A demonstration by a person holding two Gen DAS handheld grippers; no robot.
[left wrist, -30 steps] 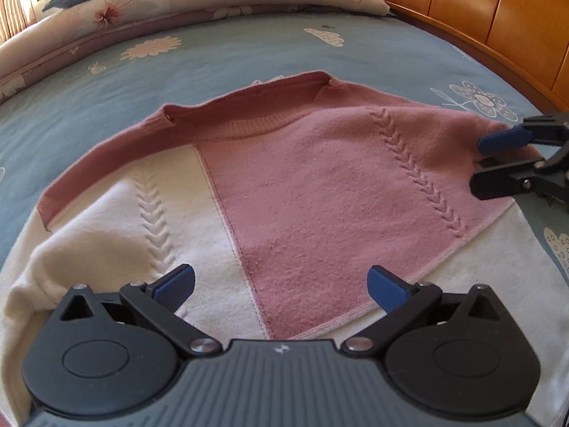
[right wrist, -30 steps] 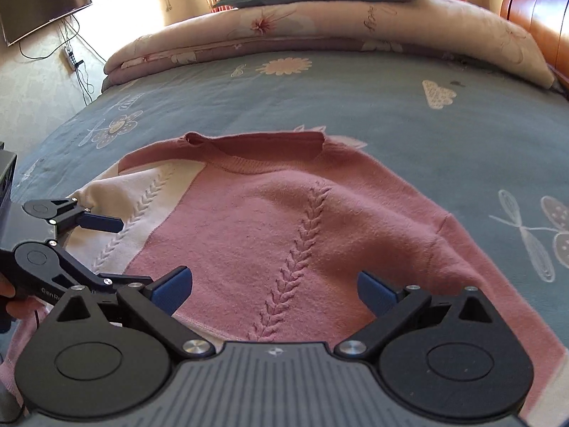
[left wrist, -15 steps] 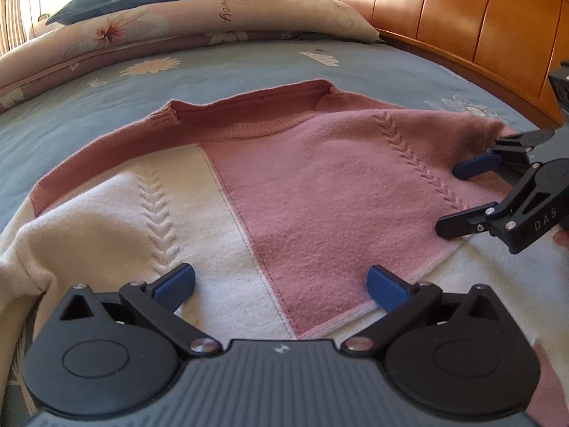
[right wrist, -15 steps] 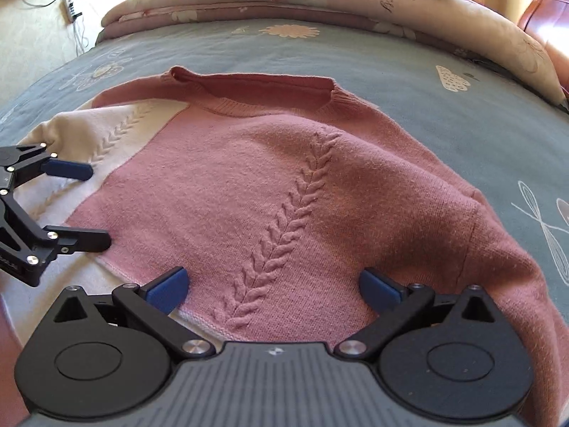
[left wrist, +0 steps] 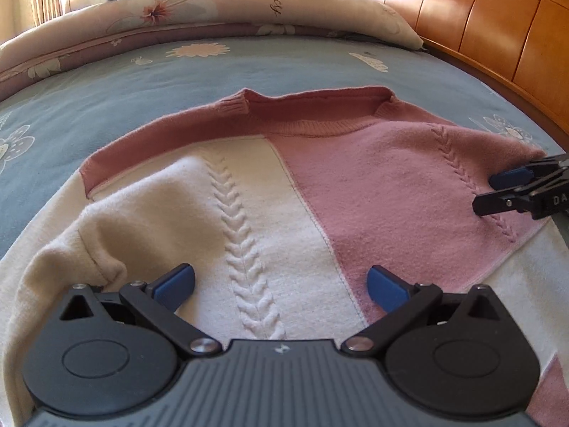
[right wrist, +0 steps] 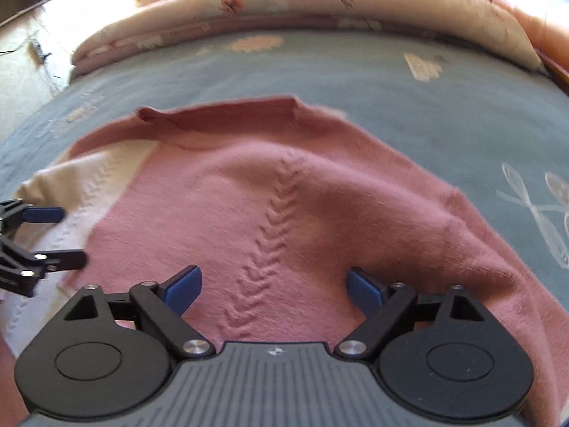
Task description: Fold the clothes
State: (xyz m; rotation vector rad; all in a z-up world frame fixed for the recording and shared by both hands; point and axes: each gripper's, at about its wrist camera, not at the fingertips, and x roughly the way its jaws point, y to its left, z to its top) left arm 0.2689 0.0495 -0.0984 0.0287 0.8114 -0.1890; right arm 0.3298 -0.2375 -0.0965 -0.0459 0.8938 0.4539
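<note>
Blue floral bedspread [left wrist: 149, 82], wooden headboard [left wrist: 498, 28]

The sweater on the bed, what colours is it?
Pink and cream sweater, clearest in the left wrist view.

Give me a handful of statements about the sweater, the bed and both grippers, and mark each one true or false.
1. The sweater is pink and cream. True.
2. The sweater lies on a bare wooden floor. False: it lies on the blue bedspread.
3. The left gripper is open, gripping nothing. True.
4. The right gripper is clamped on the collar. False: its jaws, just closing a little, are apart over the pink front.
5. The sweater is folded in half. False: it lies spread out.
</note>
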